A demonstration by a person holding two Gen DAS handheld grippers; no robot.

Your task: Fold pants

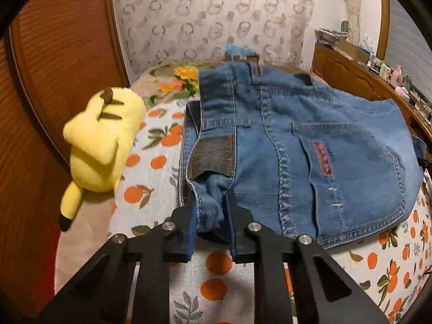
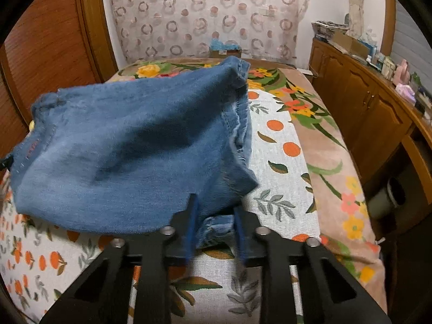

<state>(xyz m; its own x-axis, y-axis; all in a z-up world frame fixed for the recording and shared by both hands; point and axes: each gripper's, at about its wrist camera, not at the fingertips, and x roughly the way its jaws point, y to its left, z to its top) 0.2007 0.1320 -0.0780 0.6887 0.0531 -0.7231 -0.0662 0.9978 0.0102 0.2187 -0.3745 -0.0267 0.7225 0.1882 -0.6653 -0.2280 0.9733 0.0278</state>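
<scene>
While the left tool [image 1: 211,202] and right tool [image 2: 216,210] are each gripping bunched denim, the jeans [image 1: 297,145] are hanging above the bed [image 2: 283,162], needing level, even carrying.

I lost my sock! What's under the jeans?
Under the jeans only the orange-print bedsheet shows around the edges. Anything beneath the middle is covered.

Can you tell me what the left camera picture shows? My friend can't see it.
The left tool pinches a bunched edge of folded blue jeans on a bed cover printed with oranges. A yellow plush toy lies left of the jeans.
</scene>
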